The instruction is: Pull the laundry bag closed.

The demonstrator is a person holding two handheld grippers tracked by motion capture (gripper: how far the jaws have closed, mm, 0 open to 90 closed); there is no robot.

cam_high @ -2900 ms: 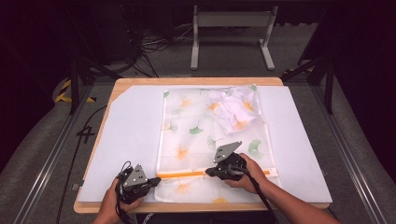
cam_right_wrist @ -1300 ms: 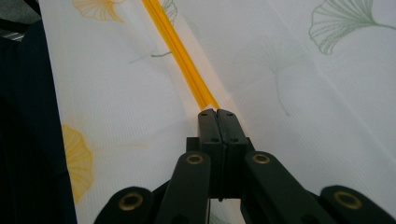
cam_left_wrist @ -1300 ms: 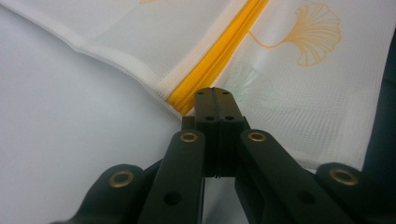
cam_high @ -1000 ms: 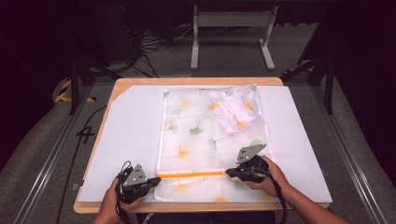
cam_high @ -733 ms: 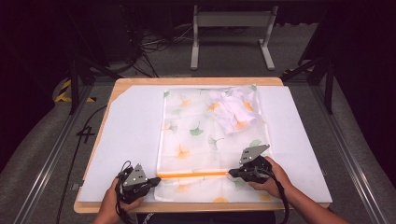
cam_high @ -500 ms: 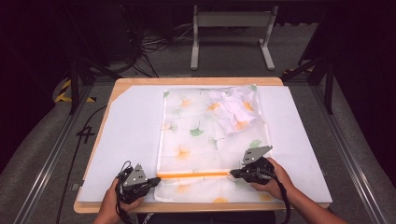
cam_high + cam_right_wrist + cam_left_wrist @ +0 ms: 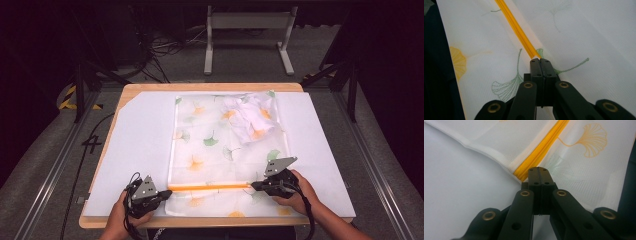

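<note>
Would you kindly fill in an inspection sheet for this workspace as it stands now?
Surface: wooden table under a white sheet.
Job's things: mesh bag printed with ginkgo leaves lies flat; orange zipper runs across its near end; a bundled white cloth shows at its far right corner.
Clutter: nothing seen.
Grippers: left gripper shut at the zipper's left end; right gripper shut on the zipper farther right. Whether either pinches fabric or the slider cannot be told.
Cables: one trails from each gripper; a loose tangle lies on the floor behind the table.
Surroundings: dark room, grey floor, white frame beyond the table, yellow-black tape at left.
</note>
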